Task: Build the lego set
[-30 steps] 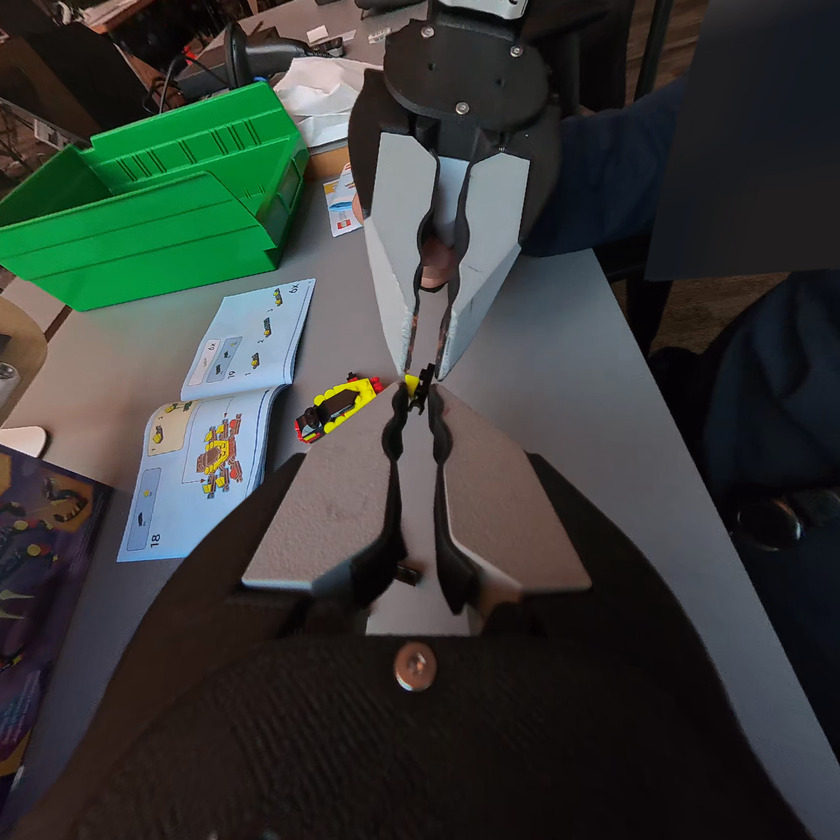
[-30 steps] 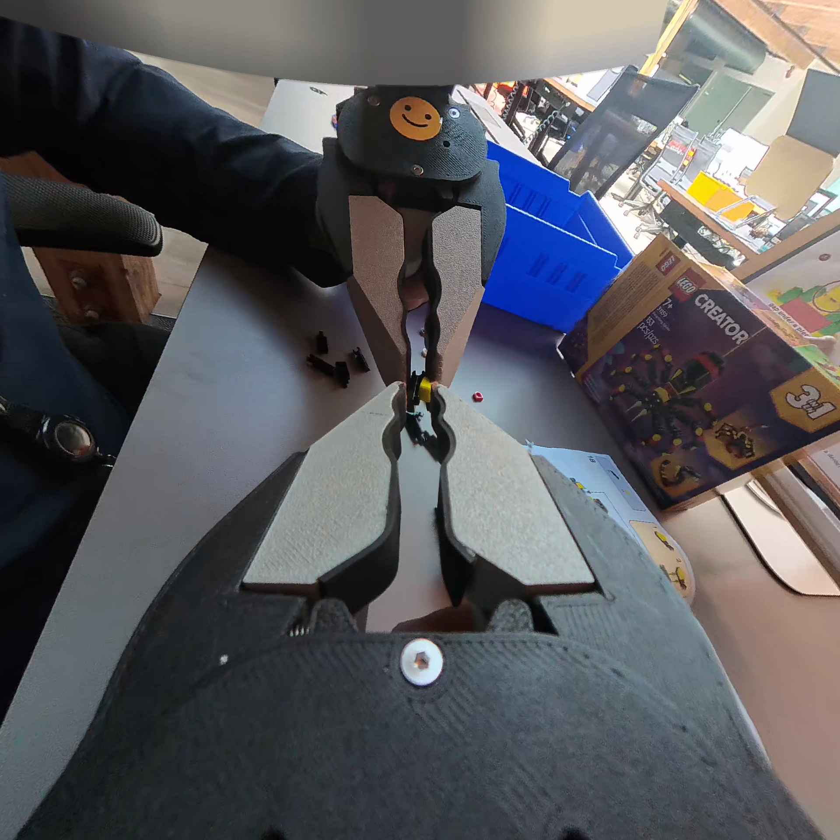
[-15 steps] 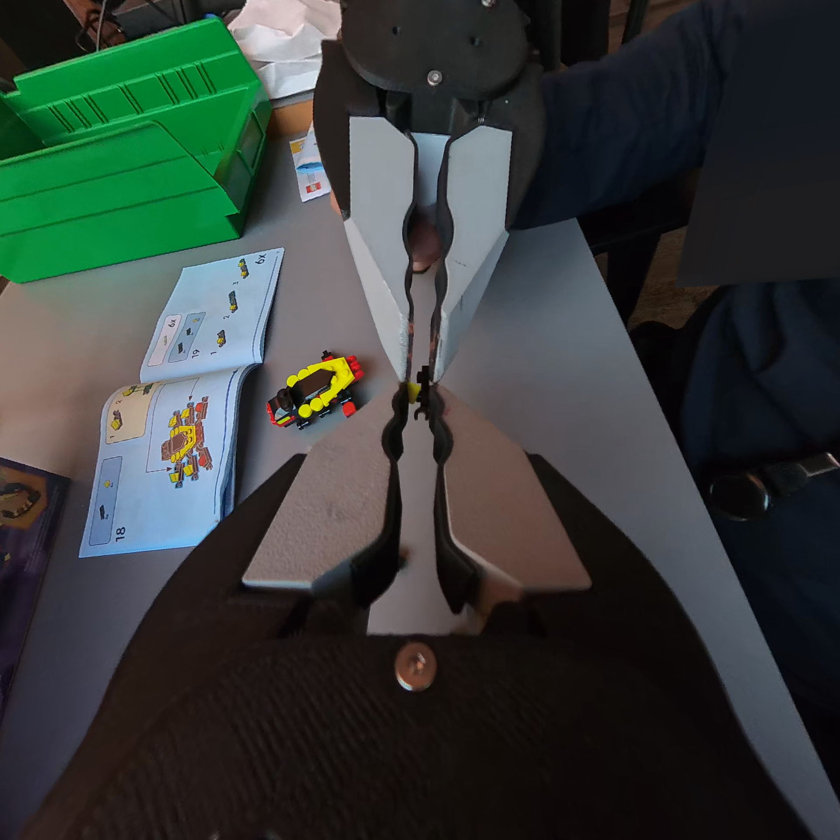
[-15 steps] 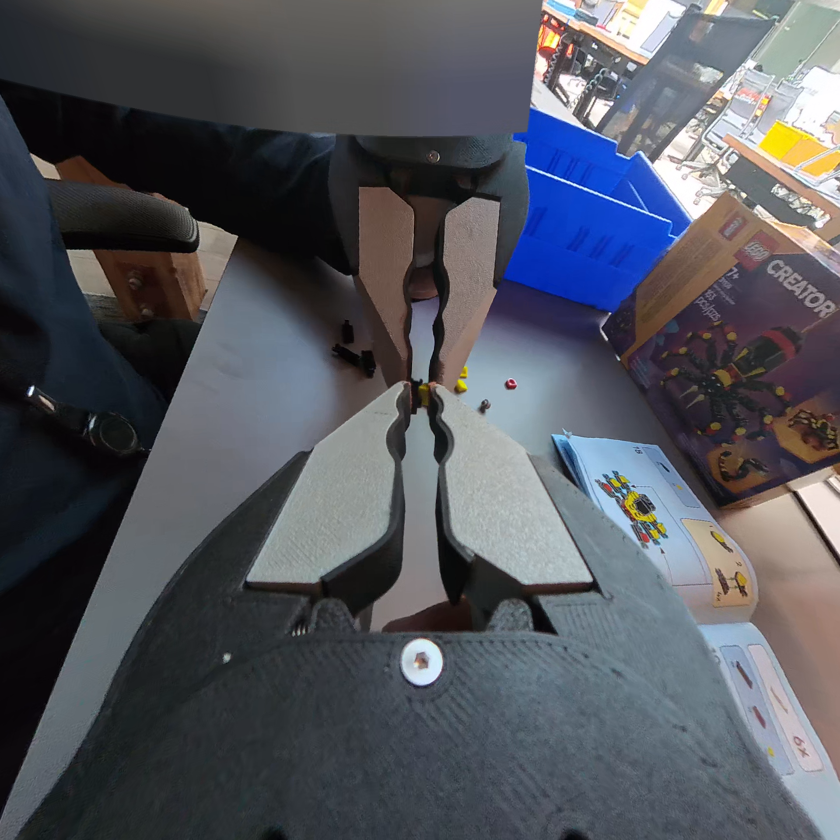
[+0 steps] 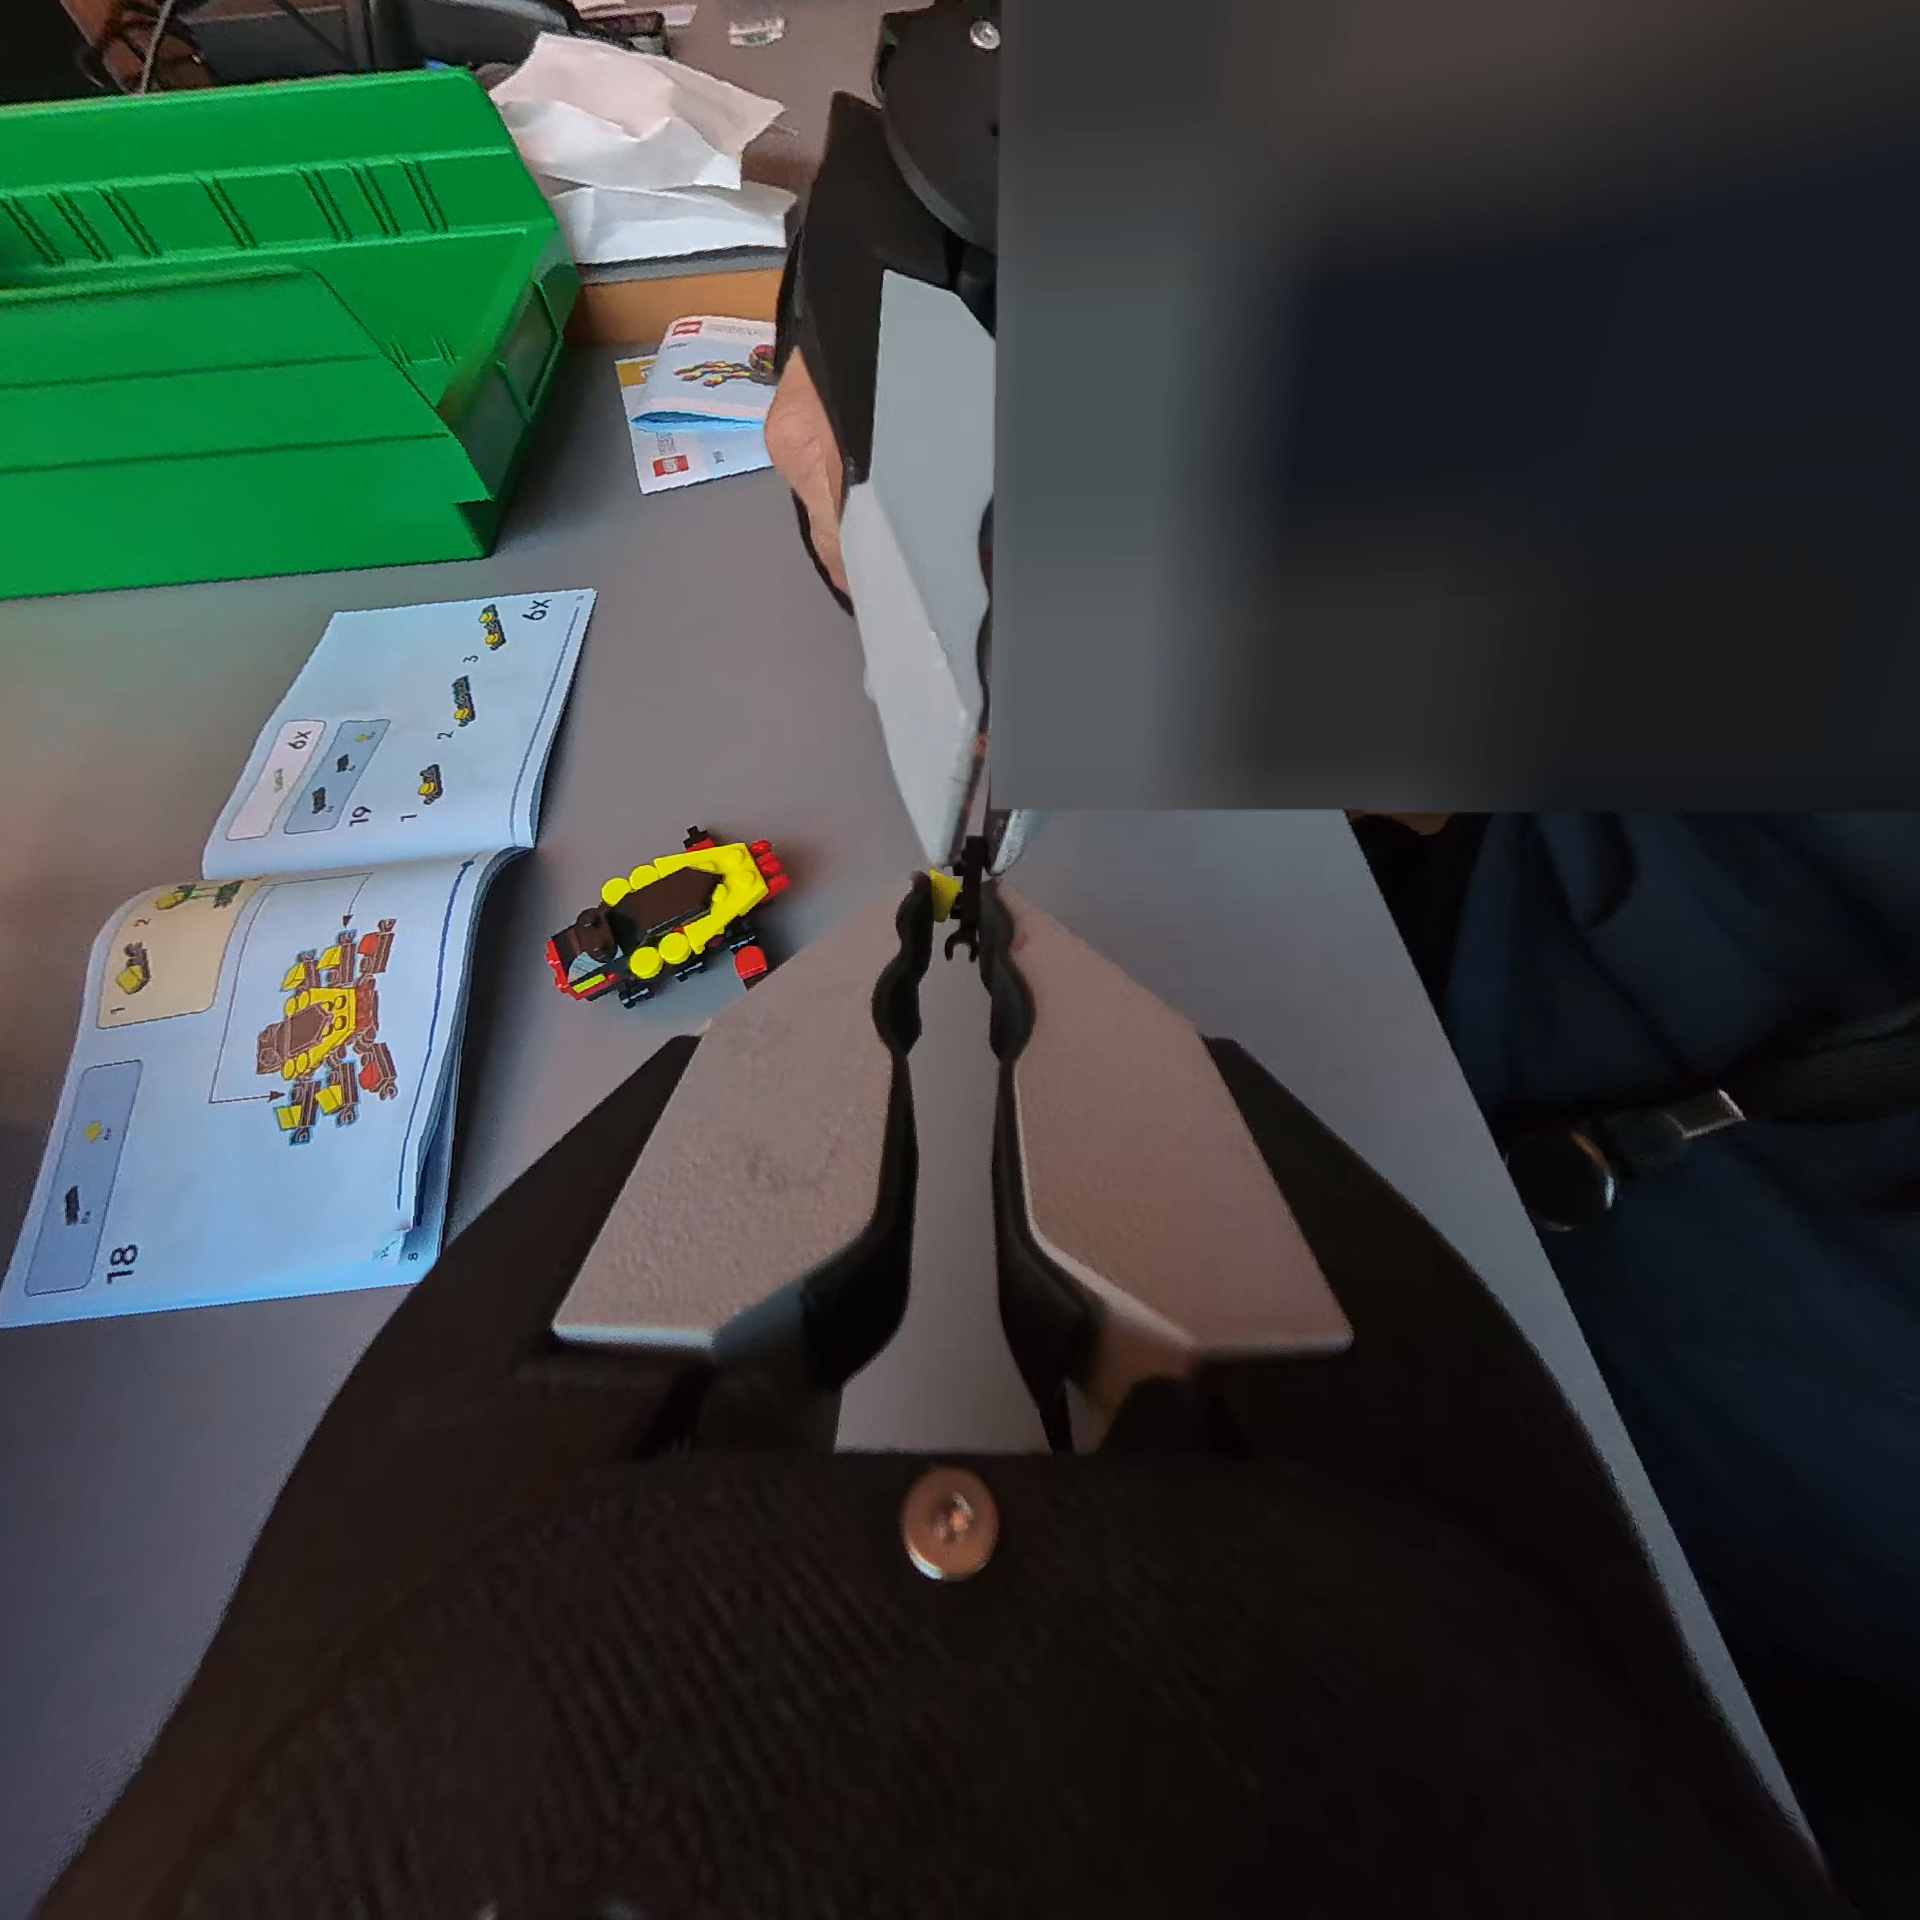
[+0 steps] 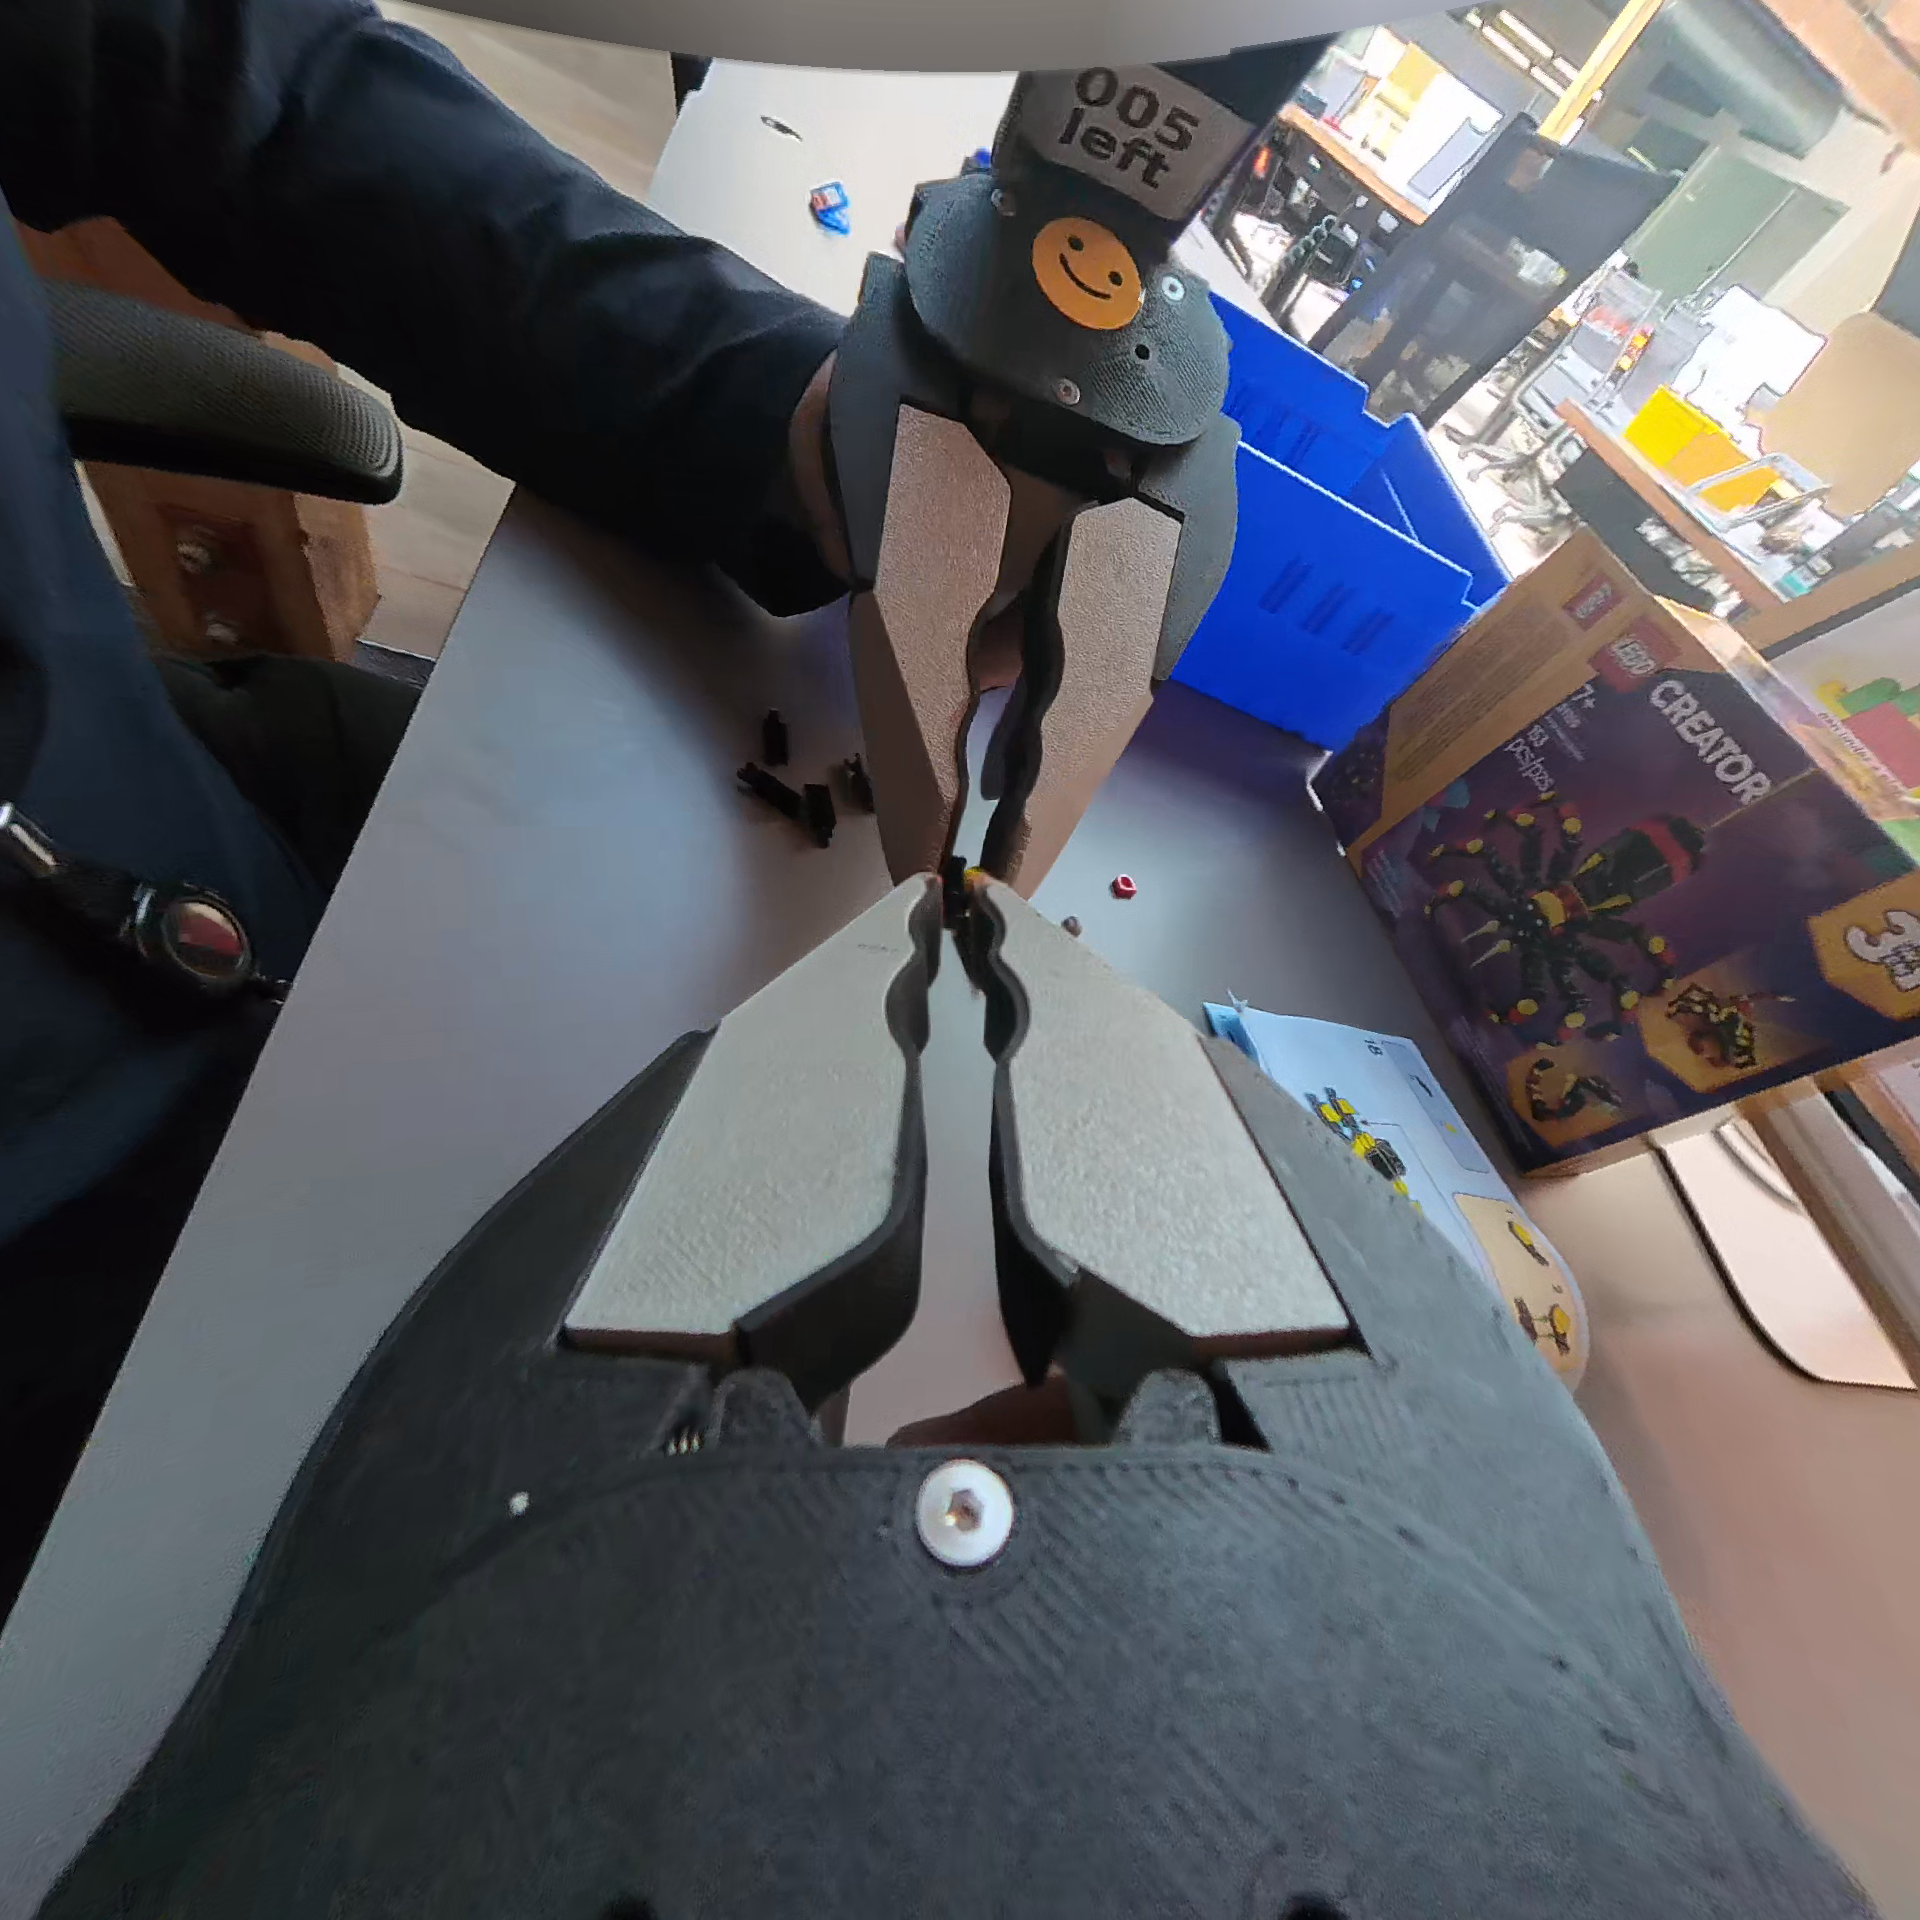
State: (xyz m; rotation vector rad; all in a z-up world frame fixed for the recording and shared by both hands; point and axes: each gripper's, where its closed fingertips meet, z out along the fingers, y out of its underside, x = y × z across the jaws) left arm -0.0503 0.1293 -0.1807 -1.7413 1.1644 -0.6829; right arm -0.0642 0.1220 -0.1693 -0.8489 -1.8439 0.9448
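My left gripper (image 5: 951, 902) and right gripper (image 6: 956, 902) meet tip to tip above the grey table (image 5: 1195, 935). The left is shut on a small yellow lego piece (image 5: 943, 896). The right is shut on a thin black clip piece (image 6: 968, 935), which presses against the yellow one. In the left wrist view the right gripper (image 5: 971, 847) comes down from above, half hidden by a blurred patch. In the right wrist view the left gripper (image 6: 961, 868) faces mine. A partly built yellow, black and red lego model (image 5: 665, 925) lies on the table to the left.
An open instruction booklet (image 5: 312, 987) lies beside the model, with a green bin (image 5: 239, 312), white paper (image 5: 644, 135) and a second booklet (image 5: 696, 405) behind. The right wrist view shows loose black pieces (image 6: 800, 790), a red stud (image 6: 1122, 886), a blue bin (image 6: 1320, 561) and the lego box (image 6: 1621, 883). The grippers are tip to tip, or close to it. The red stud (image 6: 1122, 886) is about 15 cm from both grippers' fingertips.
Both grippers stay shut and tip to tip on the small pieces. The pair has shifted and tilted slightly, so the lego model and booklet sit a little differently in the left wrist view.
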